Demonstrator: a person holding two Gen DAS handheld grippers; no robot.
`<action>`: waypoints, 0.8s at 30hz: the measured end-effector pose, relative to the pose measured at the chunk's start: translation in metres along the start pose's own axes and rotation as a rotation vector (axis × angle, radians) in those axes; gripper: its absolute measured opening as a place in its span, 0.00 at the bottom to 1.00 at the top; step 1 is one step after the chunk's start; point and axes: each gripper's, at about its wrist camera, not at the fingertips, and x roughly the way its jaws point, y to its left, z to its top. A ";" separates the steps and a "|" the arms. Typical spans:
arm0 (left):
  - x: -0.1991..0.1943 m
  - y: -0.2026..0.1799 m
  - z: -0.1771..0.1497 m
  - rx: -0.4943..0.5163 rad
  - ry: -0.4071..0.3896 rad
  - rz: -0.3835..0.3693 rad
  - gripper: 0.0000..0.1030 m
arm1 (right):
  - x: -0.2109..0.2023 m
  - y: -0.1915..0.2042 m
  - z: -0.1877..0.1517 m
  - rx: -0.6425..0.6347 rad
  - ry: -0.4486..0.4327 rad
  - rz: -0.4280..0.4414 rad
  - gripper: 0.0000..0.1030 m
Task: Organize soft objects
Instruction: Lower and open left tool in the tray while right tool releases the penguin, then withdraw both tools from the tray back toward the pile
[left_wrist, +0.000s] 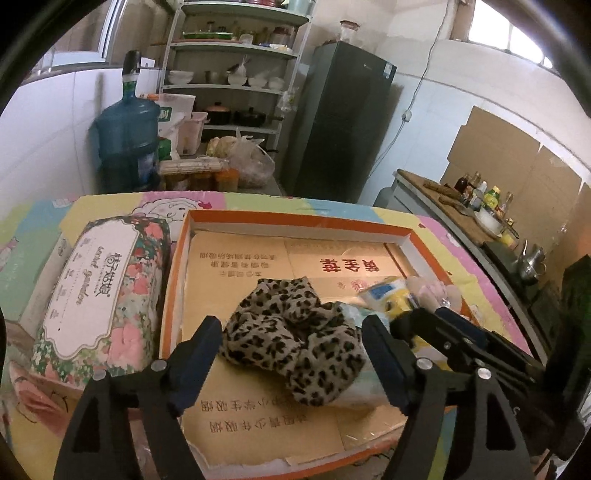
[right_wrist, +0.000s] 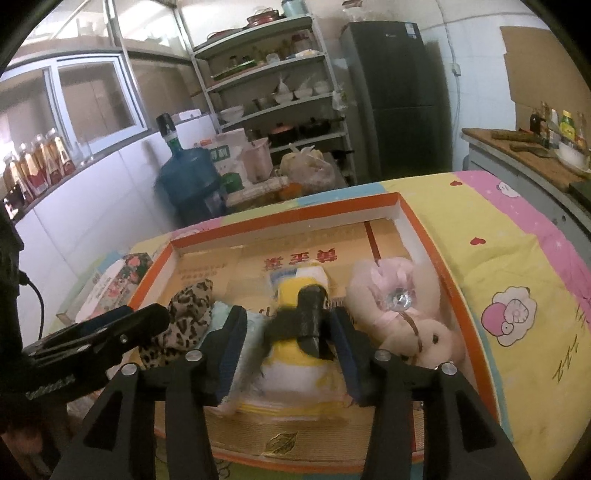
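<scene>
Right wrist view puts the yellow-and-white soft toy (right_wrist: 295, 332) dead ahead, lying between your right gripper (right_wrist: 288, 347) fingers with its long axis running from 6 to 12 o'clock, a dark piece across its middle. Those jaws stand partly open, and I cannot tell whether the pads press the toy's sides or just flank it. At 3 o'clock, just beside the toy, sits the pink plush bunny (right_wrist: 402, 314); at 9 o'clock lies the leopard-print cloth (right_wrist: 184, 321), with your left gripper (left_wrist: 295, 350) spread wide around it and gripping nothing, pads clear of the fabric in the left wrist view. All three rest inside the orange-rimmed box (right_wrist: 288, 221). Your right hand is the nearer one to the toy. Judging by the layout, open floor remains toward 12 o'clock inside the box, while its right wall crowds the bunny. Outside the box at 9 o'clock lies the floral tissue pack (left_wrist: 99, 295) on the cartoon-print table cover (right_wrist: 517, 258).
</scene>
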 end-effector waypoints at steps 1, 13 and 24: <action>-0.001 0.000 0.000 -0.002 0.000 -0.005 0.76 | -0.001 0.000 0.000 0.000 -0.004 0.002 0.50; -0.025 -0.011 -0.008 0.016 -0.036 -0.110 0.76 | -0.038 -0.003 -0.006 0.044 -0.077 0.001 0.51; -0.084 -0.016 -0.021 0.050 -0.190 -0.130 0.75 | -0.101 0.013 -0.024 0.069 -0.191 -0.030 0.53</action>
